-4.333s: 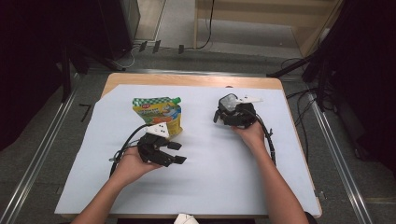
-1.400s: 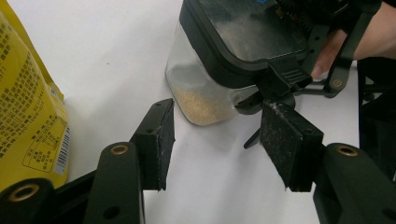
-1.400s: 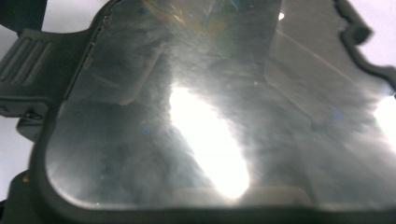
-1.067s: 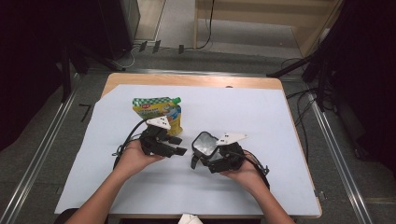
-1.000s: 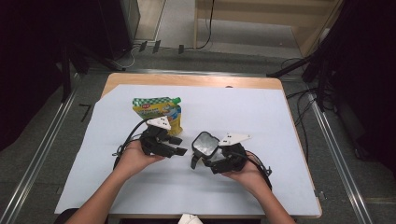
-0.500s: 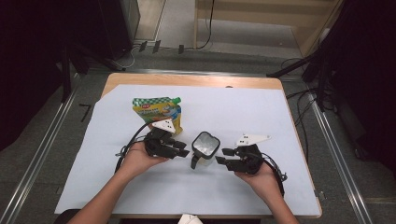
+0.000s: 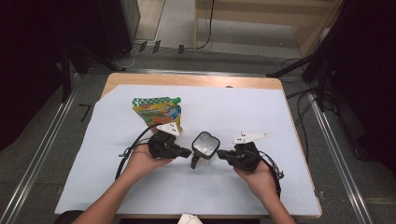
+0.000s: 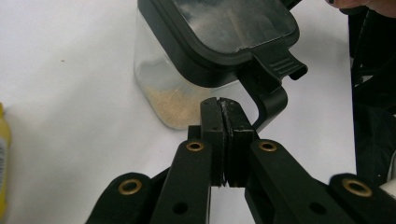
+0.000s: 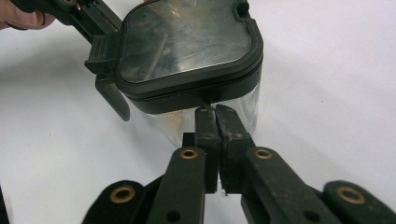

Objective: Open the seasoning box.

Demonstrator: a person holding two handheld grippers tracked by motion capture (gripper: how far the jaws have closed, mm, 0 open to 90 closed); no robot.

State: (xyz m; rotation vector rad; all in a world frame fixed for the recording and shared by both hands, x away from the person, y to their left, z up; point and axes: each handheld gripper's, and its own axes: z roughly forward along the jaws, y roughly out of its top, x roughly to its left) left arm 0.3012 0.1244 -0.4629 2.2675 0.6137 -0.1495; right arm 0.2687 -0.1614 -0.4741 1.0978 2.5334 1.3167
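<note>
Clear plastic jar (image 7: 204, 148) with a black lid (image 7: 206, 143) is sitting mid-table on the white sheet (image 7: 289, 107), now between the two grippers; 4.3 s ago the right gripper was carrying it at about 1 o'clock on the table.

- Right gripper (image 7: 223, 154) has let go and pulled off to the jar's 3 o'clock. Jaws have just been closing, and in the right gripper view (image 9: 215, 114) they are clenched pad to pad on nothing, tips just short of the jar wall (image 9: 243, 114).
- Left gripper (image 7: 185, 152) is sitting at the jar's 9 o'clock. Jaws have also just been closing; in the left gripper view (image 8: 224, 106) they are pressed together with nothing between them, tips near the lid's latch tab (image 8: 275, 74).
- Judgement: placement looks finished, and both tongs are being reset for the next step, likely working the latch or lid.
- Yellow-green pouch (image 7: 157, 111) is lying at about 11 o'clock from the jar, untouched.

Hard to read:
- Whether either tip is actually touching the jar.
- Pale grainy stuff (image 8: 170, 100) at the jar bottom, kind unclear.
- Pouch print is too small.
- Lid glare is hiding the inside.
</note>
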